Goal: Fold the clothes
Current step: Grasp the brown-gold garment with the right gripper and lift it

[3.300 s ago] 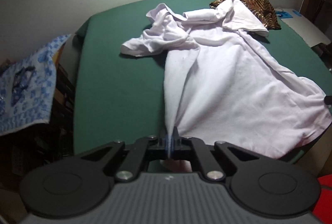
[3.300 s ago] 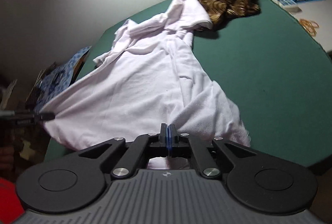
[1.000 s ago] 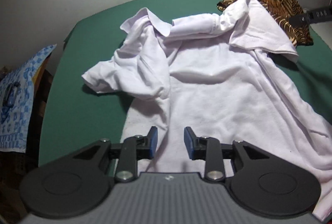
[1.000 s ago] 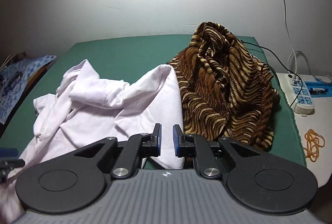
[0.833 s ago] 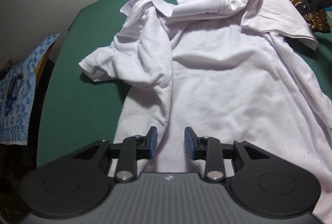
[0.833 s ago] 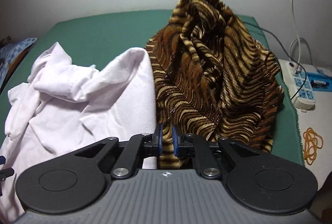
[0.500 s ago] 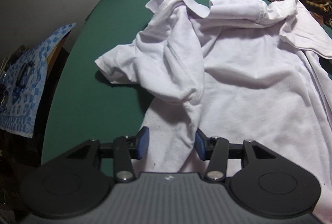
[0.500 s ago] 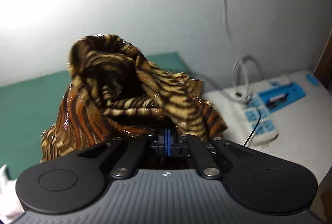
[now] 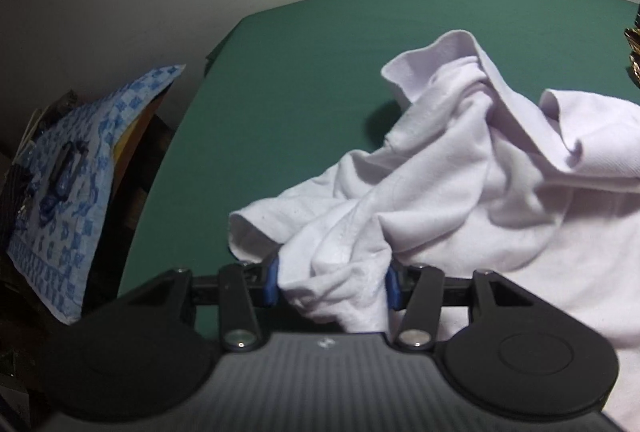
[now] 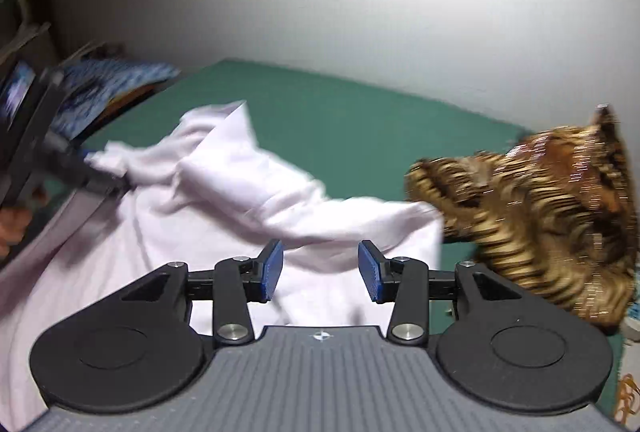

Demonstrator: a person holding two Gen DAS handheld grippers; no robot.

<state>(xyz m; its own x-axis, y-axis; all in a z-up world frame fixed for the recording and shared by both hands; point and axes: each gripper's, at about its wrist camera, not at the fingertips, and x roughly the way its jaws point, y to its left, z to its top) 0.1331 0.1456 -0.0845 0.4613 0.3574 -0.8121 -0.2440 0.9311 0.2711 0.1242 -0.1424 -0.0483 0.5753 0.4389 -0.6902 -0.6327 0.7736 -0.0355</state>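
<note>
Left gripper (image 9: pixel 332 282), jaws opening around the bunched white shirt (image 9: pixel 460 192) at lower centre (right gripper (image 10: pixel 320 270) opening, empty), risks grabbing several layers.

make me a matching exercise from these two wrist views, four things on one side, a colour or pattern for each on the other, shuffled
Things:
1. shirt
2. table cover
3. bunched garment at the right of the right wrist view
4. cloth hanging at the left edge of the left wrist view

Colours:
A. green
B. blue and white check
C. white
D. brown and gold stripes

Pairs: 1-C, 2-A, 3-D, 4-B
</note>
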